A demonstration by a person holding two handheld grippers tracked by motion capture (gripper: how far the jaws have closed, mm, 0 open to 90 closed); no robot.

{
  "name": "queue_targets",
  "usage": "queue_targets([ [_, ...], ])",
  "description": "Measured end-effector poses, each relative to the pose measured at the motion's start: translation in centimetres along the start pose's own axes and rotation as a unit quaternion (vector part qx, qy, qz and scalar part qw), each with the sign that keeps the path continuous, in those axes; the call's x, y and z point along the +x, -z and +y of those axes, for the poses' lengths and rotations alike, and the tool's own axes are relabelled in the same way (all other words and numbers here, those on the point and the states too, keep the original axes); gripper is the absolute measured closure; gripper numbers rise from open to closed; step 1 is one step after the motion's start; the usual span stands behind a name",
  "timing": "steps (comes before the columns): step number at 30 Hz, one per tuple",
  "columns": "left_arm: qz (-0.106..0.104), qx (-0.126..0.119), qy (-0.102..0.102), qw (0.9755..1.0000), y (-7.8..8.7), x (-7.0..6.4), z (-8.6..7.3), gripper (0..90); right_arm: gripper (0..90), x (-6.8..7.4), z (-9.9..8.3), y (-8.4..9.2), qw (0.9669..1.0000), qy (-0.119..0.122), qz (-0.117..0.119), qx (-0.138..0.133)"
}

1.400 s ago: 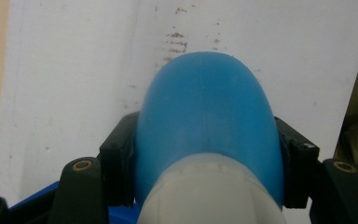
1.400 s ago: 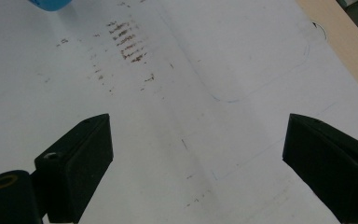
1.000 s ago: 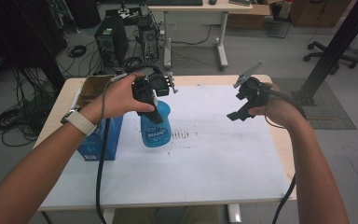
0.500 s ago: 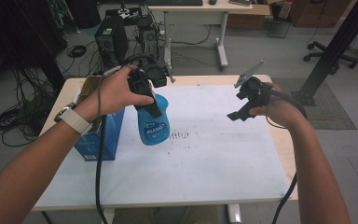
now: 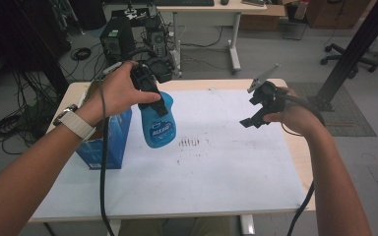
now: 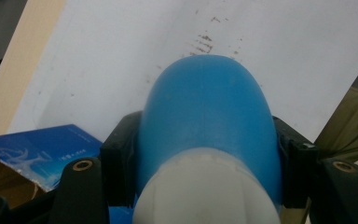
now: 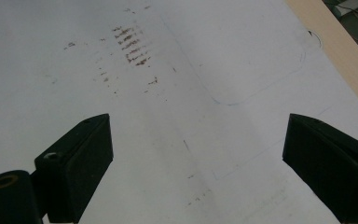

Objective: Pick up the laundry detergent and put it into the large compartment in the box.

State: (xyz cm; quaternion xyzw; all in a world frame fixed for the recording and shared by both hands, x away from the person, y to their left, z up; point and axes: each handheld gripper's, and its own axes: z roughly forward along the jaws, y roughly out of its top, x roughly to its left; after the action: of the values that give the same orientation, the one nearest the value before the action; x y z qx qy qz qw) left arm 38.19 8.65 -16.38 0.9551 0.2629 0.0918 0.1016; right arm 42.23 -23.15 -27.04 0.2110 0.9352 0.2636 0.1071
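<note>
Left gripper (image 5: 158, 101) is clamped on the blue bottle (image 5: 158, 124). In the left gripper view both pads sit flat against the blue bottle's sides just below its white neck (image 6: 205, 191), no gap either side. The blue bottle hangs clear of the white mat (image 5: 216, 167), upright, base over the mat's left part, a little tilted as far as I can tell from the high view. Its label faces the camera there. Blue box (image 5: 106, 142) stands just left of the bottle on the table (image 5: 295, 147), near the mat's left edge; a corner of it also shows in the left gripper view, lower left.

Right gripper (image 5: 256, 105) is held over the right side of the mat, well apart from the bottle. My jaws there stand wide open with nothing between them; in the right gripper view I see bare mat and a patch of brown scuff marks (image 7: 133, 44) past the pads. Same marks sit mid-mat in the high view, just right of the bottle's base.
</note>
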Motion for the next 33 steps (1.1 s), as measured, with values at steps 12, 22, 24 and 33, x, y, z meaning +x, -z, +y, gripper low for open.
queue_targets([
  [12, 0.002, -0.005, 0.037, 0.9993, 1.1, 0.9, -0.4, 37.6, 8.5, 0.1, 0.0, 0.2, 1.0, 0.002, -0.001, -0.001],
  [22, 0.013, 0.007, 0.088, 0.996, 1.7, 2.2, -0.6, 37.6, 8.5, 0.0, 0.0, 0.3, 1.0, 0.003, -0.002, -0.003],
  [24, 0.016, 0.011, 0.098, 0.995, 1.8, 2.5, -0.7, 37.6, 8.5, -0.1, 0.0, 0.3, 1.0, 0.004, -0.002, -0.004],
  [33, 0.033, 0.012, 0.14, 0.9895, 2.5, 3.3, -0.9, 37.6, 8.5, -0.2, 0.2, 0.1, 0.9999, 0.007, 0.0, -0.007],
])
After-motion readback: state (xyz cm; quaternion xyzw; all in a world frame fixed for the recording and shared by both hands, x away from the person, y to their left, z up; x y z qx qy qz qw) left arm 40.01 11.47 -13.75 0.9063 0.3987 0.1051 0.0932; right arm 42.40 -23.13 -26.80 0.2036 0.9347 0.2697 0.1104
